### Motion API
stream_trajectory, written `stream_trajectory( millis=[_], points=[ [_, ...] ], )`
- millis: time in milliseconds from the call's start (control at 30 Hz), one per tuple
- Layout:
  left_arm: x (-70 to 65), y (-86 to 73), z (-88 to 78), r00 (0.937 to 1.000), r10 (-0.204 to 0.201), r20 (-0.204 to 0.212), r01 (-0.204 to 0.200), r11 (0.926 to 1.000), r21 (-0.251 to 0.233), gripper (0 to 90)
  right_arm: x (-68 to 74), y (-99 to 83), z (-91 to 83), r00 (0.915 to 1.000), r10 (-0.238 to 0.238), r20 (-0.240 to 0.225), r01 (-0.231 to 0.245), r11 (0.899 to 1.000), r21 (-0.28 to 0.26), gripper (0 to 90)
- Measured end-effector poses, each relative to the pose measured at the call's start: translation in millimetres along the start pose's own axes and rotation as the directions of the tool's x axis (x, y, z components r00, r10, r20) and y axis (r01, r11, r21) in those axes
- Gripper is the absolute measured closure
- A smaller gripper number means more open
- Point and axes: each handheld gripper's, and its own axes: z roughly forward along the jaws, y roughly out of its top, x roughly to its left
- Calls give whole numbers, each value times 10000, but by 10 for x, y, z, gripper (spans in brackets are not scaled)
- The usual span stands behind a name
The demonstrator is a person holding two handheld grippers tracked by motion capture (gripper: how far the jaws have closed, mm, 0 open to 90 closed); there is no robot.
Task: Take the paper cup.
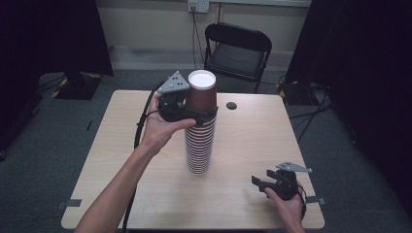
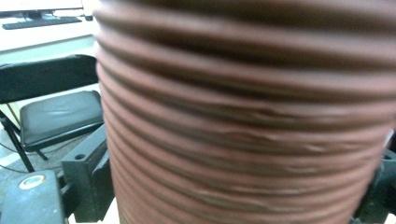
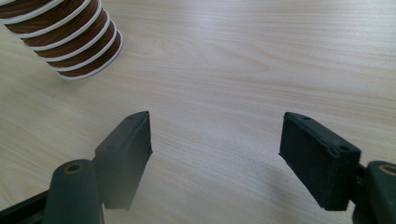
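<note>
Brown paper cup stack [image 1: 200,131] upright on table [image 1: 243,145], left hand-held gripper [image 1: 206,114] around its upper part, jaws opened, grip uncertain

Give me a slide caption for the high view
Left gripper around the top of a tall brown paper-cup stack; right gripper open over the table.

text: none legible | labels: none | brands: none | numbers: none | signs: none | stack of brown paper cups [image 1: 200,131]: plain ribbed sides, white rims, no print | bench [image 1: 252,145]: bare wood grain, unmarked
</note>
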Motion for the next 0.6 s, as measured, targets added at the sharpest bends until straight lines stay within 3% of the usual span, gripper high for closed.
stream_trajectory(
  millis=[33,100,267,600],
  points=[
    [-7,-8,18,9999,124,-112,-123,9998,154,93,0,0,0,10000,-7,-6,7,10000,2,250],
    [-9,-32,51,10000,-33,-64,35,9995,315,78,0,-2,1,10000,-1,-21,1,10000,23,251],
    [-14,-51,59,10000,-21,-89,22,9999,118,90,3,-3,-2,10000,-12,-22,12,10000,25,251],
    [-11,-23,55,10000,-23,-37,24,9994,334,97,27,1,10,9999,-107,-128,108,9999,73,251]
  ],
)
